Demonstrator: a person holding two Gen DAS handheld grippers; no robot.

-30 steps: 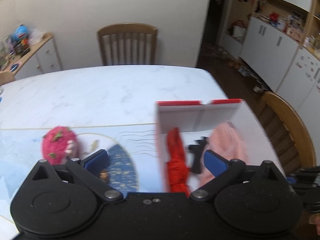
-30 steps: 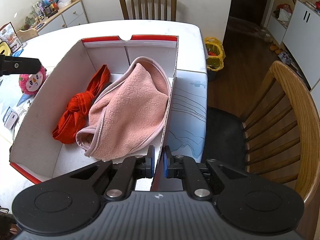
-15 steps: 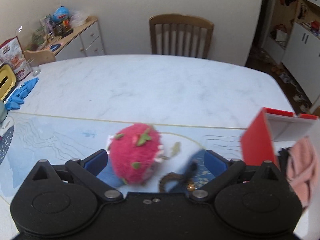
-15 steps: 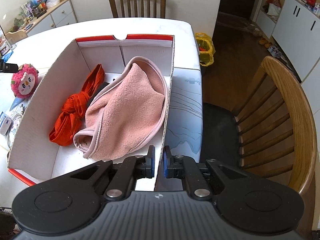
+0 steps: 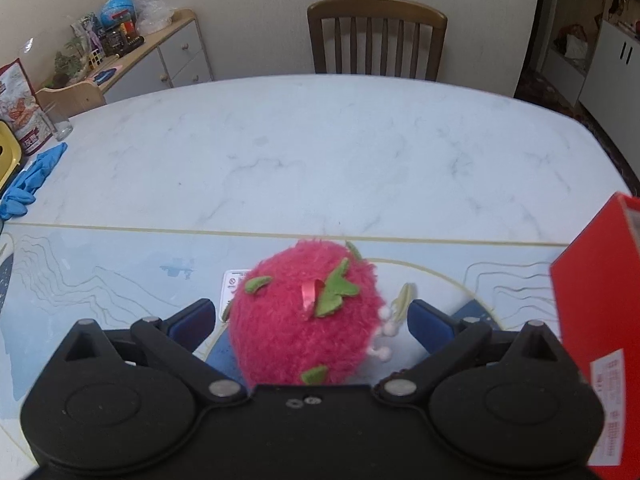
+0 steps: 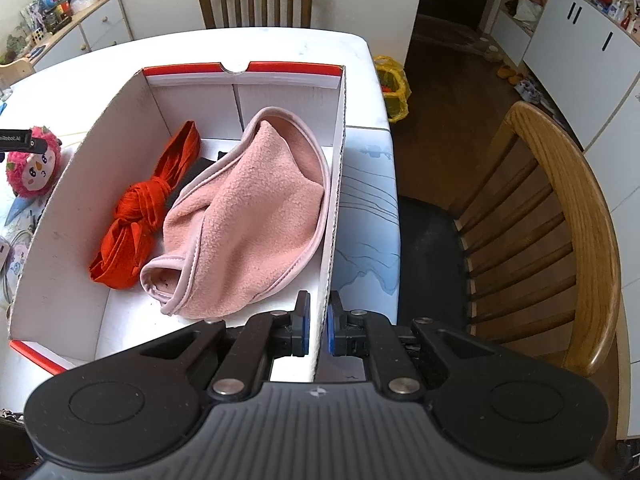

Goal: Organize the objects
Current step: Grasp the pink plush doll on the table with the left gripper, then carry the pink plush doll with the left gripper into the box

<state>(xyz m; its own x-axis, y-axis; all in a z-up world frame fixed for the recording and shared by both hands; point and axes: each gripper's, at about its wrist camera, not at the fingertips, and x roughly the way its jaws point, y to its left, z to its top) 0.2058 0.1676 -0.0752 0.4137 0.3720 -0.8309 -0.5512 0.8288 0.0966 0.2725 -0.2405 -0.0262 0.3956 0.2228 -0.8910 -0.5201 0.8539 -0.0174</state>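
A pink plush strawberry toy (image 5: 304, 312) lies on the table mat, between the wide-open fingers of my left gripper (image 5: 311, 318); the pads stand apart from it. The toy also shows in the right wrist view (image 6: 34, 166), left of the box. A red-and-white cardboard box (image 6: 60, 208) holds a knotted red cloth (image 6: 140, 216) and a pink fleece hat (image 6: 248, 216), with a dark item partly hidden beneath them. My right gripper (image 6: 315, 324) is shut on the box's right wall (image 6: 334, 216) near its front corner.
The box's red outer side (image 5: 596, 308) stands at the right of the left wrist view. Blue gloves (image 5: 28, 180), a glass (image 5: 56, 120) and a snack bag lie at the table's left edge. A wooden chair (image 6: 560, 220) stands right of the box; another chair (image 5: 376, 36) is at the far side.
My left gripper has swung left from the box to the strawberry toy and now straddles it. The right gripper stays clamped on the box wall; its view shifted slightly.
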